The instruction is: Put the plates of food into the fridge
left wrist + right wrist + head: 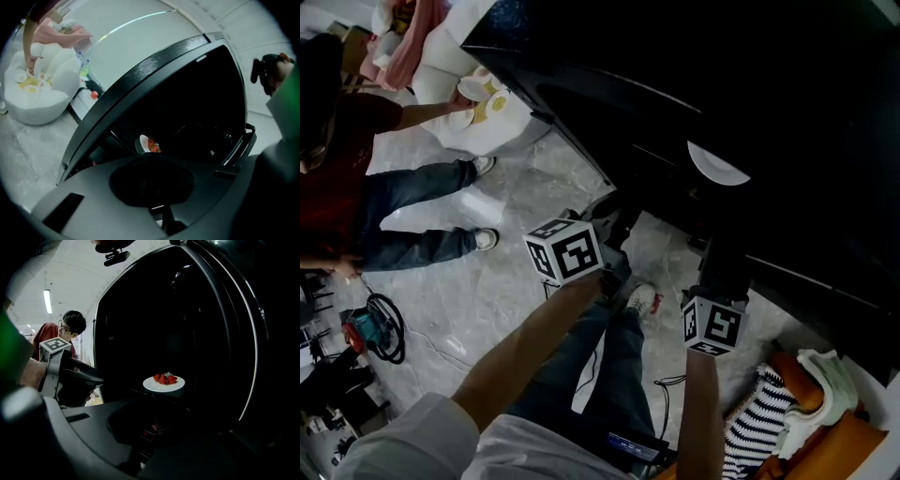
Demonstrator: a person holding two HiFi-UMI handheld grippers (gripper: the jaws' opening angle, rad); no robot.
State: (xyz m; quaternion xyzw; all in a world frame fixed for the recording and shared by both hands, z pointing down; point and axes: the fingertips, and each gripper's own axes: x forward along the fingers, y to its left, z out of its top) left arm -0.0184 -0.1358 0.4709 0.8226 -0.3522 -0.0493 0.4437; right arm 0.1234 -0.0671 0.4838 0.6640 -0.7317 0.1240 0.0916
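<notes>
Fridge [694,66] at the far right, open, its inside almost black. One white plate [164,384] with a small heap of strawberries [165,378] stands level inside it, in the dark compartment, well in from the door edge. From the head view only its pale rim shows.

Right gripper [727,258] reaches up into the opening from the near right, marker cube toward the person. The plate lies ahead of it and apart from it, not between the jaws. In the right gripper view the jaws are lost in shadow, so I cannot tell whether they are spread or pressed together.

Left gripper [602,217] is held to the left of the right one, at the fridge's left edge, aimed inward. The plate shows small and far along its line. Its own view gives only grey housing and a dark hollow where the jaws lie — their state cannot be read there either.

Far left: a second person [356,187] in a dark red top and jeans, one arm stretched to a low white table [511,127] that carries several small plates [473,89], some with yellow food.

Pale marble floor [487,281] lies between the two people. A coiled cable [386,330] lies on it at the near left. Near right, beside the fridge — a black-and-white striped cloth [759,427].
</notes>
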